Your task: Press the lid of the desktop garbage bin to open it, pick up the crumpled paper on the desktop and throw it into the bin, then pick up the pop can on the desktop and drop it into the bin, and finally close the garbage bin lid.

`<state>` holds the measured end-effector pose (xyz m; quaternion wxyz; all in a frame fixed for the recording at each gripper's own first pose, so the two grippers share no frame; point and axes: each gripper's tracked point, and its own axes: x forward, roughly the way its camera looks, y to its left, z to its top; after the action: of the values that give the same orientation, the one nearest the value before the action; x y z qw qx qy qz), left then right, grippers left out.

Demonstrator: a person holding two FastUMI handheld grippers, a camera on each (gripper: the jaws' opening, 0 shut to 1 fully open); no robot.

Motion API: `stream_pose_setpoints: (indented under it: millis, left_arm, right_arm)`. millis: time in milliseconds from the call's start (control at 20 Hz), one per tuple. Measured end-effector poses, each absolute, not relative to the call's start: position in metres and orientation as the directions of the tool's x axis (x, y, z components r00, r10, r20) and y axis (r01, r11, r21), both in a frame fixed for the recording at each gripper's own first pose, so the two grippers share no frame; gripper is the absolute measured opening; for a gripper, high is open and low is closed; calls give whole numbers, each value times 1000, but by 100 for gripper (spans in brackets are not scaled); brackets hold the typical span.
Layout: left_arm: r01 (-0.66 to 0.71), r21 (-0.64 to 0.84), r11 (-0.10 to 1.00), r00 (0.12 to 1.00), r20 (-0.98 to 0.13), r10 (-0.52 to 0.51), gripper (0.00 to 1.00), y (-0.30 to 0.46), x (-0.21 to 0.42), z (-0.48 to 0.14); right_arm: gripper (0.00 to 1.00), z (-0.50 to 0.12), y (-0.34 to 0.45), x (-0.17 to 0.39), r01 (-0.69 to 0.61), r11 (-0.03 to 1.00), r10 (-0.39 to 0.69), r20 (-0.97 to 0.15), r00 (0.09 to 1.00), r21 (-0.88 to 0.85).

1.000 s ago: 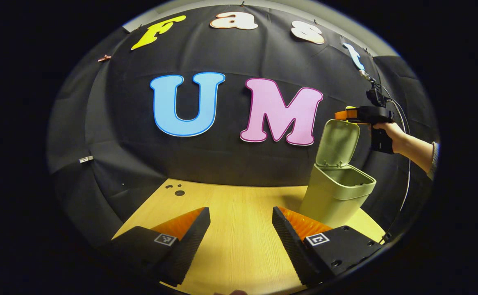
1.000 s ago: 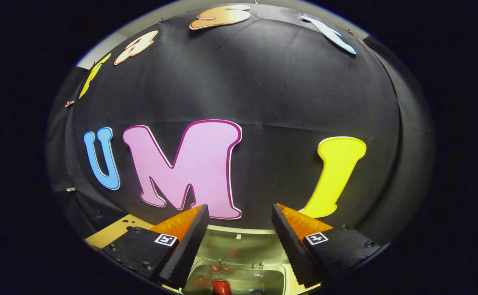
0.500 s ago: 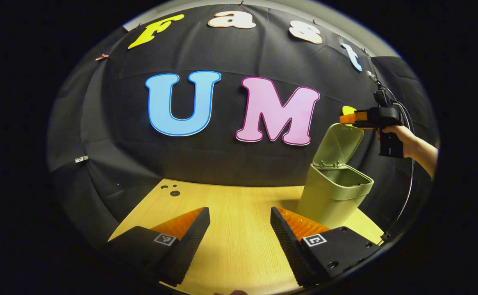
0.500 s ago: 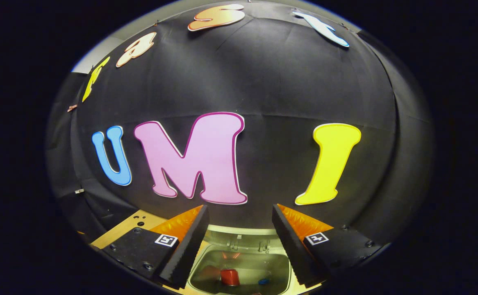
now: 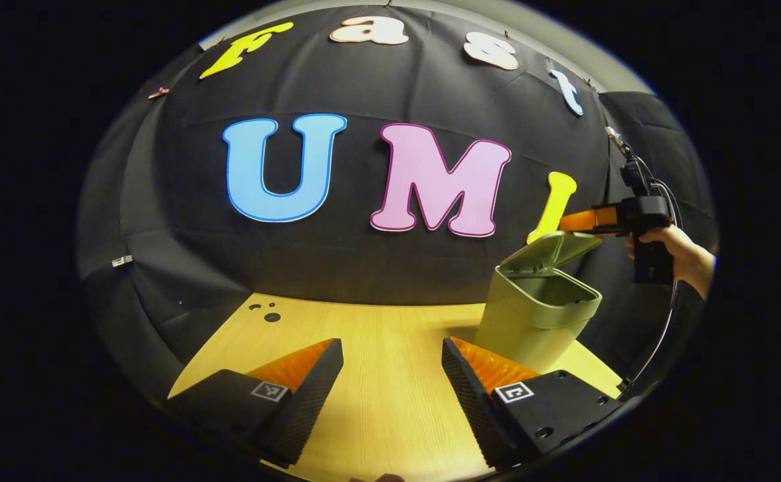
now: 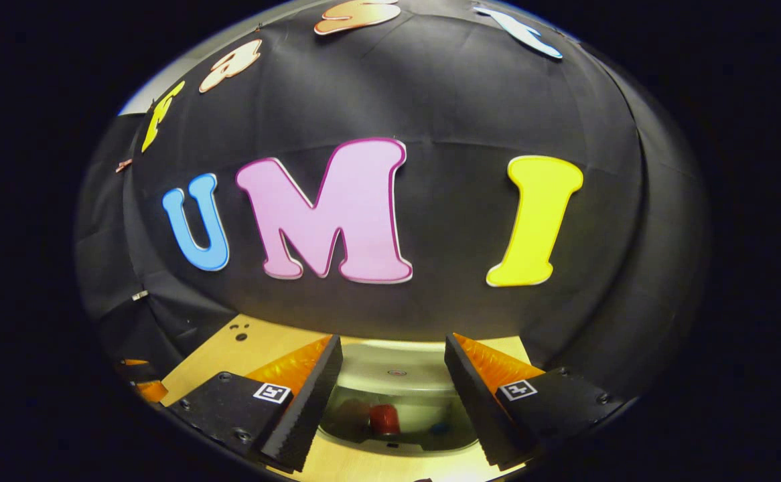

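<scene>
The right gripper (image 5: pixel 581 220) sits right on top of the lid (image 5: pixel 551 246), at its free front edge, and the lid is caught half down, tilted over the mouth of the garbage bin (image 5: pixel 534 314). In the right gripper view, that gripper (image 6: pixel 390 375) has its fingers spread wide with nothing between them; the lid's pale top shows just beyond and below the gap. Under the lid, inside the bin, a red shape that looks like the pop can (image 6: pixel 384 419) rests on the bottom. No crumpled paper can be made out in there for sure.

The hinge is on the far side, by the booth wall, so the lid swings down toward the near side. The push has to go straight down on the front edge, directly beneath the right gripper.

The left gripper (image 5: pixel 390 381) hovers low over the wooden desktop (image 5: pixel 377 335), fingers parted and empty, well left of the bin. The right one is clearly the nearer. Only closing appears to remain.
</scene>
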<state>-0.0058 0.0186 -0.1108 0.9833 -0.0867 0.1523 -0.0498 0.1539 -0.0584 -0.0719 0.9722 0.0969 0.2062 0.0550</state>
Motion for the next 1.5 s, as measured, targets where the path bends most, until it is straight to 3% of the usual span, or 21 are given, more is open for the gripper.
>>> stream_pose_setpoints:
  millis: [500,1500]
  left_arm:
    - [68,-188,980,946,-300,-123,96,23,-10,-116]
    - [65,-194,979,941,-314,-124,96,19,-5,-120]
  right_arm:
    - [96,-122,-52,121,-85,976,177,-508,843,200]
    - [96,-157,-49,111,-123,973,217,-583,782,197]
